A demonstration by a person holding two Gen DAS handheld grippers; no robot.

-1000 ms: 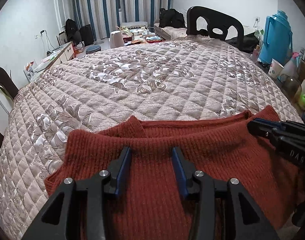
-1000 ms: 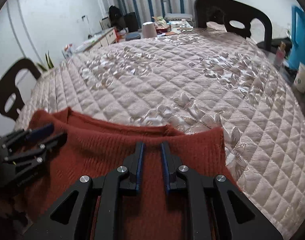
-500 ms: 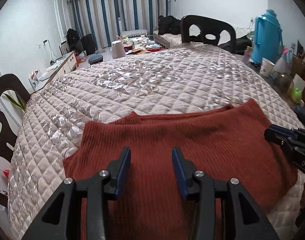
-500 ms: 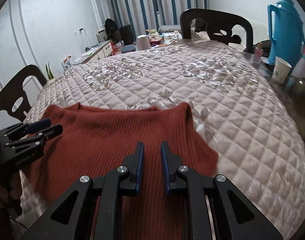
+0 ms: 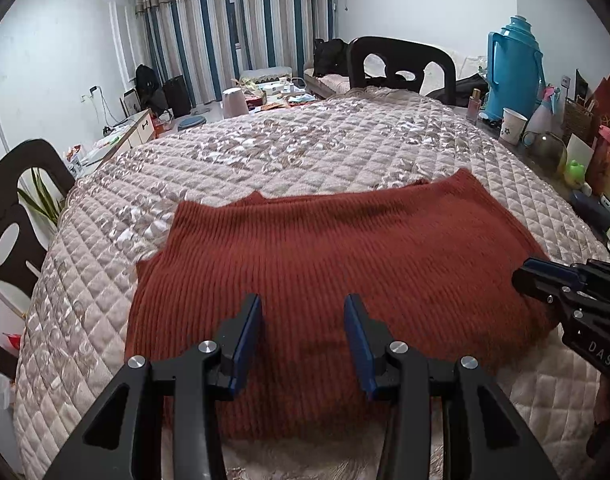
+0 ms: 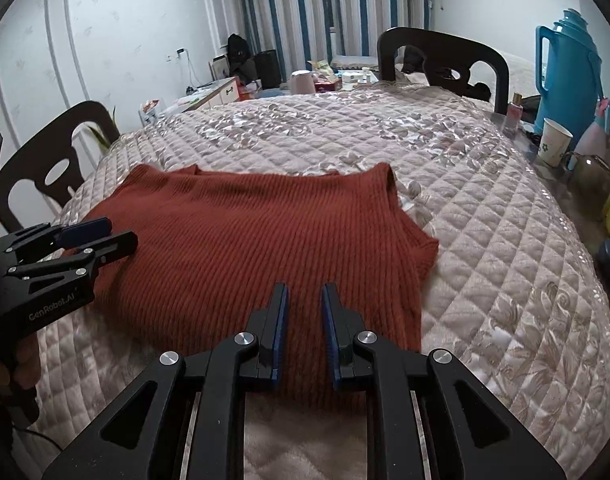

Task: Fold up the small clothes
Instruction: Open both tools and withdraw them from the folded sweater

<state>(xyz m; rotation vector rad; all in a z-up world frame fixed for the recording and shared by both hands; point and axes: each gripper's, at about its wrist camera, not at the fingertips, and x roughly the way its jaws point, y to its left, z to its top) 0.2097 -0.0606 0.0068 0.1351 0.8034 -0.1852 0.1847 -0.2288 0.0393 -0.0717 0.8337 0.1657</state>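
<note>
A rust-red ribbed knit sweater (image 5: 325,260) (image 6: 245,232) lies folded flat on the quilted table cover (image 5: 305,152), near its front edge. My left gripper (image 5: 303,300) hovers open over the sweater's near hem, its blue pads wide apart with nothing between them. It also shows in the right wrist view, where the left gripper (image 6: 117,232) sits at the sweater's left side. My right gripper (image 6: 305,287) stands open with a narrow gap, empty, above the near right part of the sweater. In the left wrist view the right gripper (image 5: 525,276) reaches in by the sweater's right edge.
Dark wooden chairs stand at the far side (image 5: 401,64) and at the left (image 5: 17,208). Along the right edge are a blue thermos (image 5: 513,68), a paper cup (image 5: 513,126), a glass jar (image 5: 547,152) and bottles. The quilted cover (image 6: 485,220) stretches beyond and to the right of the sweater.
Both grippers have drawn back toward the near edge and risen slightly, so more of the sweater shows ahead of them. Their jaw gaps are the same. The sweater lies still.
</note>
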